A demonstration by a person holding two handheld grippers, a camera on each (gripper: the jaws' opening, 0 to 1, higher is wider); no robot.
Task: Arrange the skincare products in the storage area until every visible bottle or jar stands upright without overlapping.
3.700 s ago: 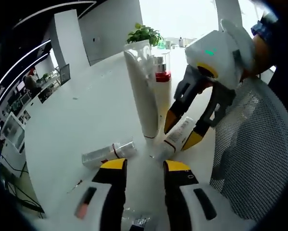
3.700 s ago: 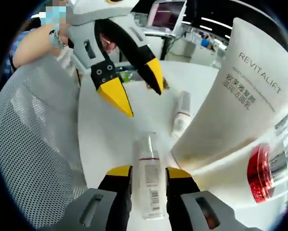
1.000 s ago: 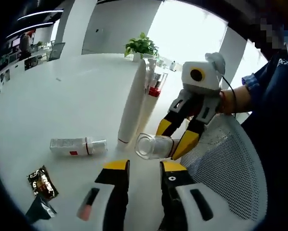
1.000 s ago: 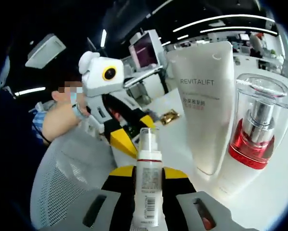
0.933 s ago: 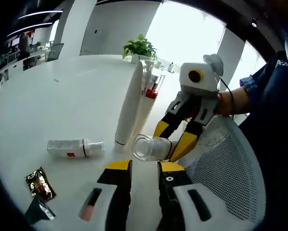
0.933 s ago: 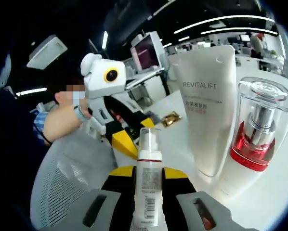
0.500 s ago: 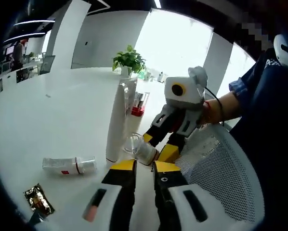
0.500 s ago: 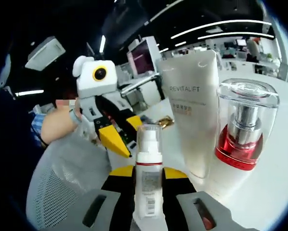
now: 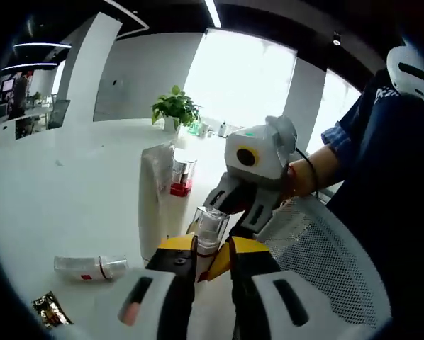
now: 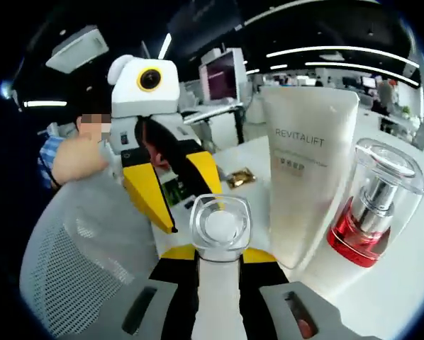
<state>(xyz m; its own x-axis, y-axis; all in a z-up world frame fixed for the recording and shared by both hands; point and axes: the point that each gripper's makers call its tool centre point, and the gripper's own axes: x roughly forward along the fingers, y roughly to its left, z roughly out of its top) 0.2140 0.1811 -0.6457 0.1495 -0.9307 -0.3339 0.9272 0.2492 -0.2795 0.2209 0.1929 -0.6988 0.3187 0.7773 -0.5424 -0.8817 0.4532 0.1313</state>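
In the left gripper view, a crinkled gold foil sachet (image 9: 47, 309) is seen at the lower left of the glossy white round table (image 9: 70, 191), and beside it a small clear plastic bottle with a red band (image 9: 90, 266) lies on its side. Further right a tall white squeeze tube (image 9: 153, 200) stands upright, with a clear-capped pump bottle with a red collar (image 9: 180, 177) upright just behind it. A leafy green potted plant (image 9: 174, 110) is set at the table's far edge. The left gripper (image 9: 212, 249) is held with its yellow-tipped jaws only narrowly apart and nothing between them. Just beyond its tips, a slim white bottle with a clear square cap (image 9: 208, 228) is clamped between the jaws of the right gripper (image 9: 222, 244). A white mesh chair back (image 9: 325, 276) fills the lower right.

In the right gripper view, the mesh chair back (image 10: 84, 269) is at the left, and the left gripper (image 10: 183, 198) points down with its jaws slightly parted. The slim bottle (image 10: 220, 234) is gripped low between the right gripper (image 10: 219, 258) jaws, cap towards the camera. The smooth white tube (image 10: 304, 170), printed REVITALIFT, and the glossy pump bottle (image 10: 371, 205) stand to its right, with the sachet (image 10: 239, 177) lying behind.
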